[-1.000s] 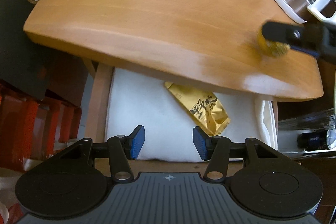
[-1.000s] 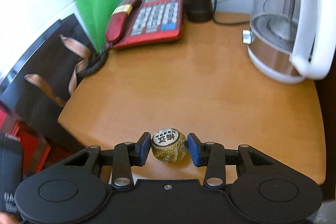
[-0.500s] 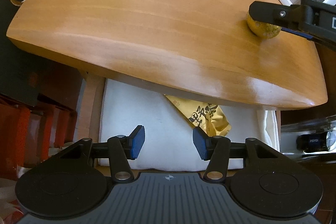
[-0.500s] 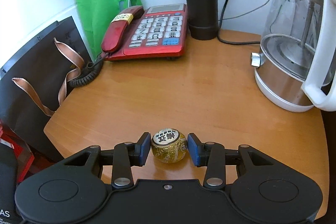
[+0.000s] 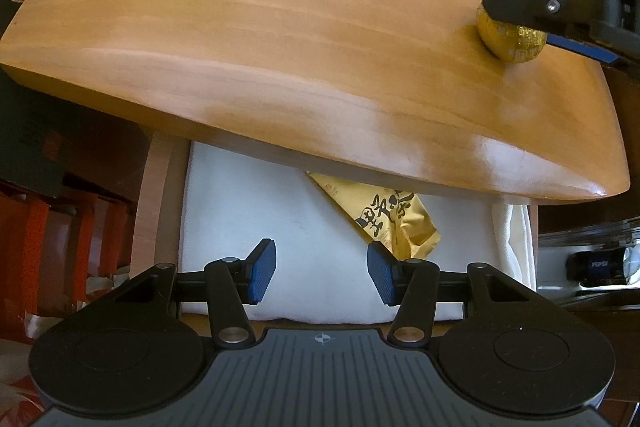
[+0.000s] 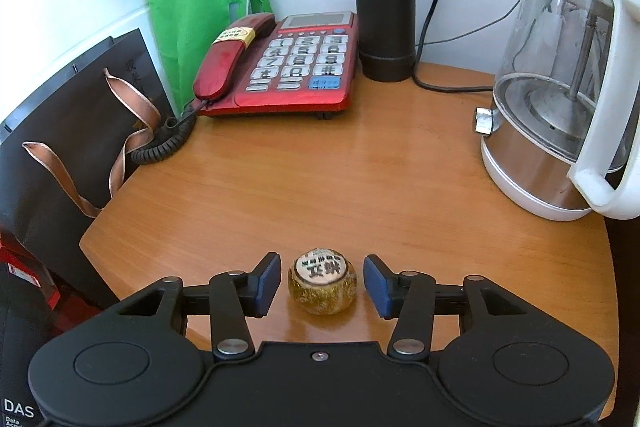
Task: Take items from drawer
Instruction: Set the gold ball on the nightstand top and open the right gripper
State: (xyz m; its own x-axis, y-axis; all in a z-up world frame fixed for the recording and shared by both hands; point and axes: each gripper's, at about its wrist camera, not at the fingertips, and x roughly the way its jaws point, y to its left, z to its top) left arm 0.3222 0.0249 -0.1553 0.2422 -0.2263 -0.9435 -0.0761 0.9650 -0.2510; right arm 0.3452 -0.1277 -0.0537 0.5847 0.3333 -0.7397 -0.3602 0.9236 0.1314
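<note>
A gold foil ball [image 6: 322,286] with a round printed label rests on the wooden tabletop [image 6: 340,179] near its front edge. My right gripper [image 6: 322,285] straddles it, its jaws opening, with a gap between each pad and the ball. The left wrist view shows the same ball [image 5: 510,41] at the table's right end, beside a finger of the right gripper. Below the tabletop, the open drawer is lined with white cloth [image 5: 248,211]. A gold packet [image 5: 394,223] with black characters lies in it, half under the table edge. My left gripper [image 5: 322,273] hovers open above the cloth.
On the table stand a red telephone [image 6: 288,67], a black flask [image 6: 382,3] and a glass kettle [image 6: 560,99] with a white handle. A dark paper bag [image 6: 68,131] with ribbon handles leans at the left. Red boxes [image 5: 60,247] sit left of the drawer.
The right gripper's pads have parted from the gold ball, which now sits free on the table. The view tilted up slightly. The left gripper stays open over the drawer.
</note>
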